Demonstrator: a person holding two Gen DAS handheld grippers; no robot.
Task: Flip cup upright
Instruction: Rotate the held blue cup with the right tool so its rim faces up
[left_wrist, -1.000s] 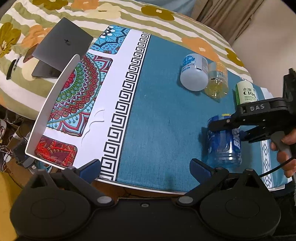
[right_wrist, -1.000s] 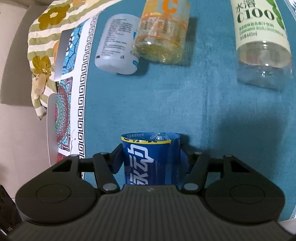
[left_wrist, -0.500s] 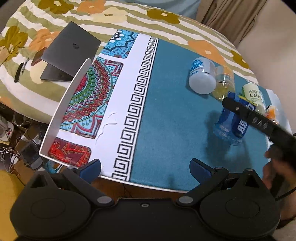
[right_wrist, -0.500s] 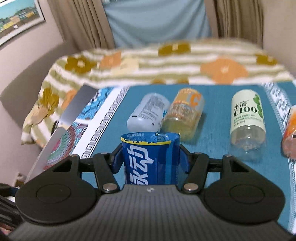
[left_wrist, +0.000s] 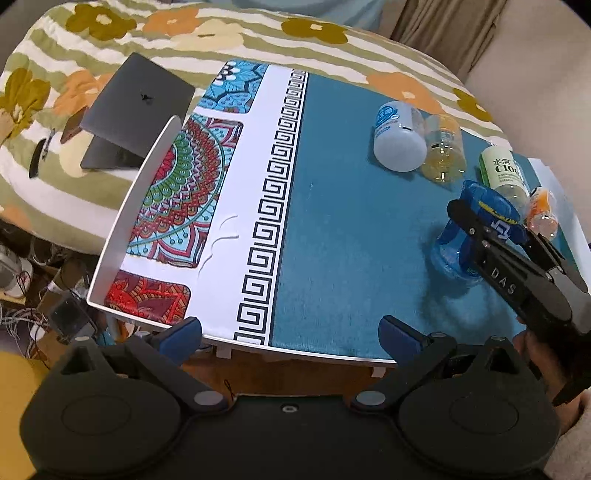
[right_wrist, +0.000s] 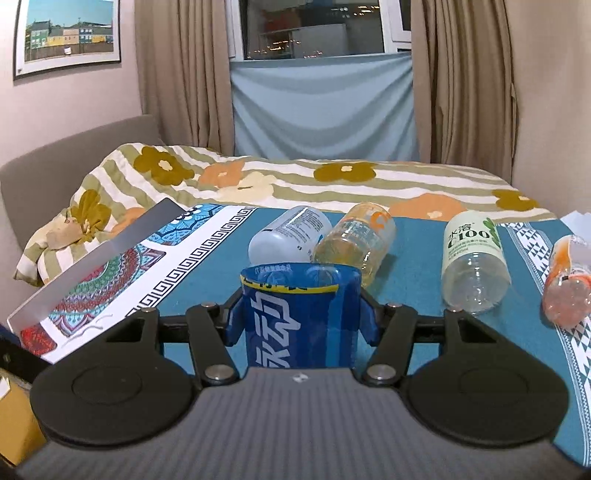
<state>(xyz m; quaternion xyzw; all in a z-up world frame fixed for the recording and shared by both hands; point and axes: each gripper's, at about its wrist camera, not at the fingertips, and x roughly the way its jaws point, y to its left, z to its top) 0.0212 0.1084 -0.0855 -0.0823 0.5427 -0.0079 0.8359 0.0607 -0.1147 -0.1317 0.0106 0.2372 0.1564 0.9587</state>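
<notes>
The cup is a cut-off blue plastic bottle with a blue label (right_wrist: 299, 317). My right gripper (right_wrist: 301, 321) is shut on it, blue pads on both sides. In the left wrist view the cup (left_wrist: 465, 240) leans over the teal cloth with its clear base on or just above the cloth, and the right gripper (left_wrist: 480, 225) clamps its upper part. My left gripper (left_wrist: 291, 336) is open and empty at the table's near edge, left of the cup.
Behind the cup lie a white bottle (left_wrist: 397, 138), a yellow bottle (left_wrist: 443, 151), a C100 bottle (left_wrist: 502, 173) and an orange crumpled bottle (left_wrist: 541, 212). A patterned cloth covers the table (left_wrist: 147, 314). A laptop (left_wrist: 136, 114) rests on the bed at left.
The right gripper has swung the cup from horizontal over the cloth to a steep, near-upright tilt, its view rising from the cloth to the room. The left gripper has drawn back a little.
</notes>
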